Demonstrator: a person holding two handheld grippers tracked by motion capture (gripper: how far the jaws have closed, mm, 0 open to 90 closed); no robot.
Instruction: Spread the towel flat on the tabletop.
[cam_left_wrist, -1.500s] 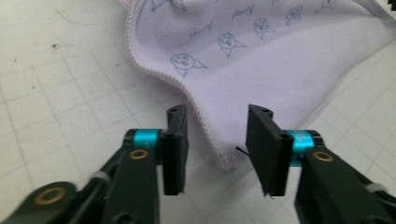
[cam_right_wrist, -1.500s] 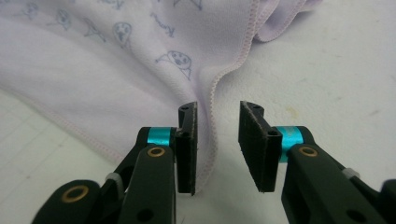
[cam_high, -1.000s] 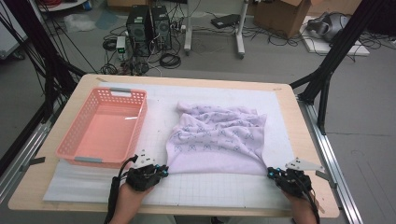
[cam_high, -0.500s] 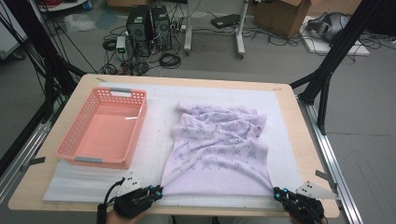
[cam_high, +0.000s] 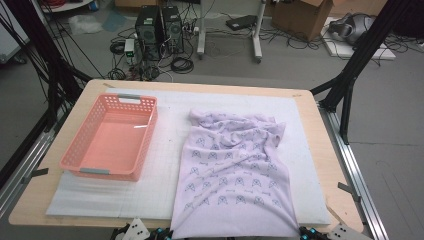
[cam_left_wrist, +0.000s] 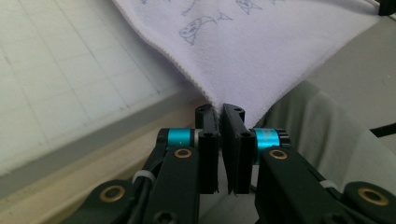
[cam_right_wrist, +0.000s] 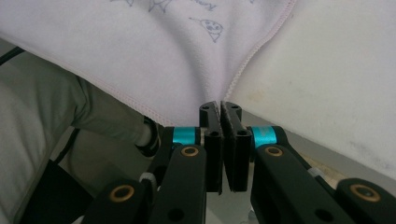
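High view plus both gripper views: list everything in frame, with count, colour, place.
cloth: 1, pale lilac with small printed figures, spread on the mat right of centre, near edge hanging over the table's near edge
basket: 1, salmon pink plastic, empty, on the left part of the mat
mat: 1, white with a grid, covers most of the table top
table: 1, light wood top on a metal frame
computer towers: 2, black, on the floor beyond the table
cardboard box: 1, brown, on the floor at far right
left gripper: 1, black, at the cloth's near left corner; its jaws have just been opening, cloth edge between them
right gripper: 1, black, jaws shut on the cloth's near right corner
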